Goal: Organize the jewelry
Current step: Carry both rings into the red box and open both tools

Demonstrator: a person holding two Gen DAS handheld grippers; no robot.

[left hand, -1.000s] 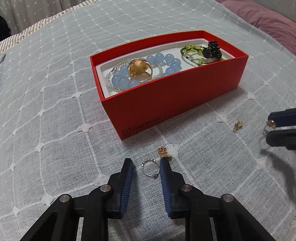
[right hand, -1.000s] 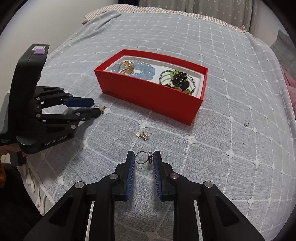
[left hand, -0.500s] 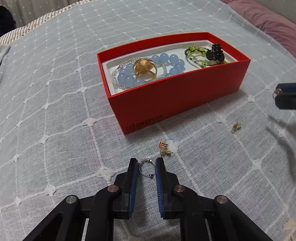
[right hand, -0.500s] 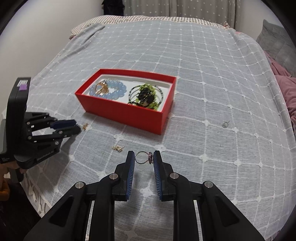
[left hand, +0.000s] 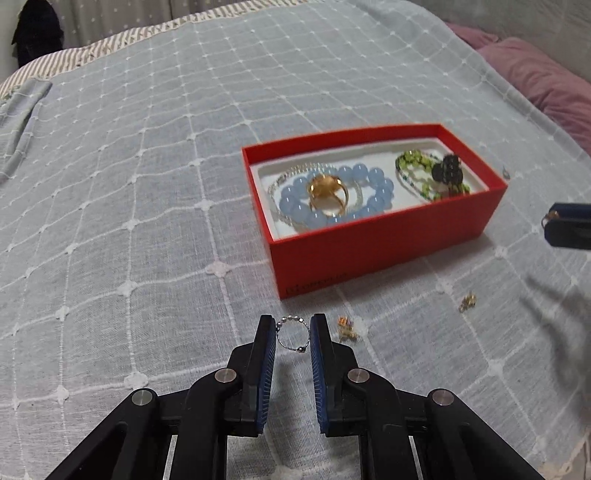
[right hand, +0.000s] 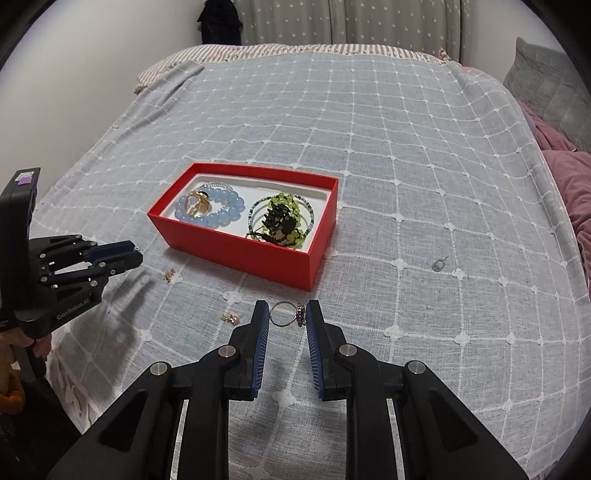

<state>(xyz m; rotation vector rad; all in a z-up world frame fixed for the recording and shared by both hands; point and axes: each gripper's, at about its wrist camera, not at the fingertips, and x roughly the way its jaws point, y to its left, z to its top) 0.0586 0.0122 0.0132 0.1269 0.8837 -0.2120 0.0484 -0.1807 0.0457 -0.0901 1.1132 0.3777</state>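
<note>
left wrist: we looked down along our left claw (left hand: 293, 334), near the bed (left hand: 147, 184) | right wrist: higher, farther back | shared: red box (left hand: 388, 236), opposite claw visible in each view

Soft, even indoor light leaves faint shadows on the bedspread (right hand: 406, 147), while fisheye bending curves the edges, dark vignette fills the right-wrist corners, and slight blur softens details.

We're looking across a wide bed (right hand: 369, 147) under a pale grey-blue checked cover, a striped sheet (right hand: 295, 48) showing at its far edge. Starred curtains (right hand: 332, 22) hang behind, white wall (right hand: 92, 74) left, grey cushion (right hand: 546, 96) and mauve blanket (left hand: 535, 81) right.
</note>
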